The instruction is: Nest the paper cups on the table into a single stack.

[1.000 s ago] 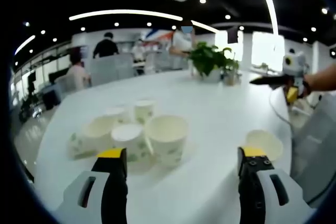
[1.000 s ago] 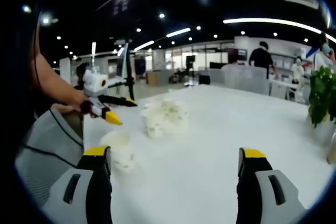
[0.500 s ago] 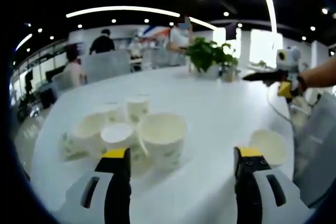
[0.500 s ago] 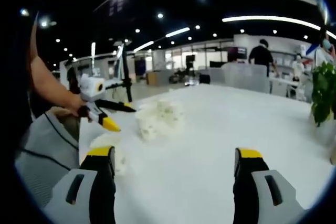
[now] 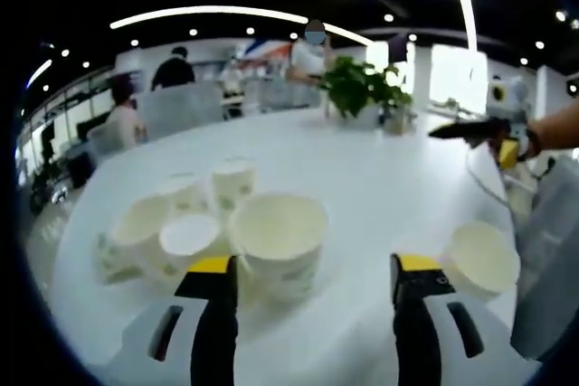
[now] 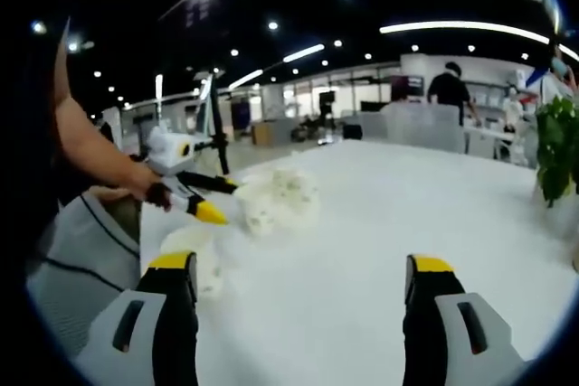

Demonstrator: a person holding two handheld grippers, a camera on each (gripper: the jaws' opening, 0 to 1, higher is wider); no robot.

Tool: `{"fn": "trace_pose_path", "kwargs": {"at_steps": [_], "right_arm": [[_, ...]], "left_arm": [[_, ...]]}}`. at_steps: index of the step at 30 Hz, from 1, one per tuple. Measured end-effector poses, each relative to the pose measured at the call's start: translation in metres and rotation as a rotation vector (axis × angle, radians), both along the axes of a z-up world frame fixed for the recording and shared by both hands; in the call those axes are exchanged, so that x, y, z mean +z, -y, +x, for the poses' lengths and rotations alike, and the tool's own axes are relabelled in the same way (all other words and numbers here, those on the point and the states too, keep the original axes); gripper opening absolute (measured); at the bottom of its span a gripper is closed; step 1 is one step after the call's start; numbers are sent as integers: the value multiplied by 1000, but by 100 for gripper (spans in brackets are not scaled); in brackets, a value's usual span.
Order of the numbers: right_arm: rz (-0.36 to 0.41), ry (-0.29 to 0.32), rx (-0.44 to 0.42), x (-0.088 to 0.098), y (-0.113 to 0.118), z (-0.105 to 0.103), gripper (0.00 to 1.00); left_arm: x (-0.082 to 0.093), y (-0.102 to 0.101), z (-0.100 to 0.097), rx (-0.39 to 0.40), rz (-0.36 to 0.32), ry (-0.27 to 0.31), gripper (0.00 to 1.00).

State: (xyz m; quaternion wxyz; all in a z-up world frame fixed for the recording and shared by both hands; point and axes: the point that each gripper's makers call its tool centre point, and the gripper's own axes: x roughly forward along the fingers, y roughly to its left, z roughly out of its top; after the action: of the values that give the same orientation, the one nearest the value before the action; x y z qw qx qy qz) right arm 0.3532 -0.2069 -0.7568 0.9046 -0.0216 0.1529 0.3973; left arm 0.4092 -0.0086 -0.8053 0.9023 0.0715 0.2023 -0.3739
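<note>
Approach step: left hand-held gripper spread before the nearest upright paper cup; right hand-held gripper spread, empty; next, pinch its rim.

Bright ceiling lights, soft blur, fisheye-warped edges.

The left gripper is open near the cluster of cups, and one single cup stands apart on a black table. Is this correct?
Not quite: the table is white, not black, as the left gripper view shows. The rest holds: the left gripper is open near the cluster of cups, and the single cup stands apart.
</note>
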Motion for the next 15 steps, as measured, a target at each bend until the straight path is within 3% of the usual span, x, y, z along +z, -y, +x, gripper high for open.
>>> {"fn": "trace_pose_path", "kwargs": {"at_steps": [4,15], "right_arm": [[-11,-12,5,-4,1,-3,100],[-54,10,40,-7,0,-7,100]], "left_arm": [[-6,8,2,-12,16,-6,64],[-12,15,18,2,55,-11,69]]}}
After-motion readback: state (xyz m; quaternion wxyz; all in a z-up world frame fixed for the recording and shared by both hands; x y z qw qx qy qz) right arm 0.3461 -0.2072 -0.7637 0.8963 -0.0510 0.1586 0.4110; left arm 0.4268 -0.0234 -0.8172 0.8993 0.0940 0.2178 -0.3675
